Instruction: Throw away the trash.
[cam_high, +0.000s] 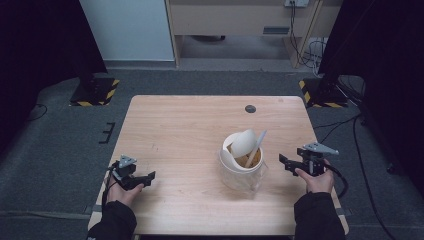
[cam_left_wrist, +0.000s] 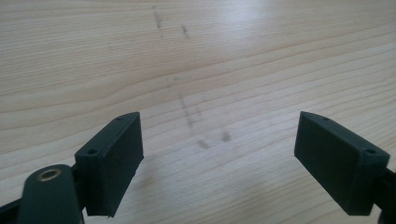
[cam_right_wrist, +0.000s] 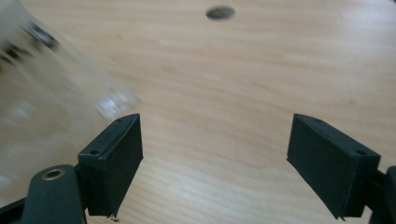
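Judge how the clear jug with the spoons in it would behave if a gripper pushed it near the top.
The jug looks like thin clear plastic, so probably light and apt to slide. The spoons rise past its rim, probably making it top-heavy, so a high push might tip it. Its smooth wall may be slippery between the jaws.

Light wooden table (cam_high: 180, 130) in the middle, pale grain with faint dark scuffs, small dark round hole (cam_high: 250, 108) near its far edge. Grey carpet floor (cam_high: 55, 150) all around. Two black stands with yellow-and-black striped bases (cam_high: 94, 92) at far left and far right (cam_high: 320, 95), dark curtains behind them (very dim there). White panel (cam_high: 127, 30) at far left of centre; light wooden furniture (cam_high: 235, 20) beside it, with cables (cam_high: 310, 50) hanging at its right. Black cable (cam_high: 357, 145) trailing over floor at right.
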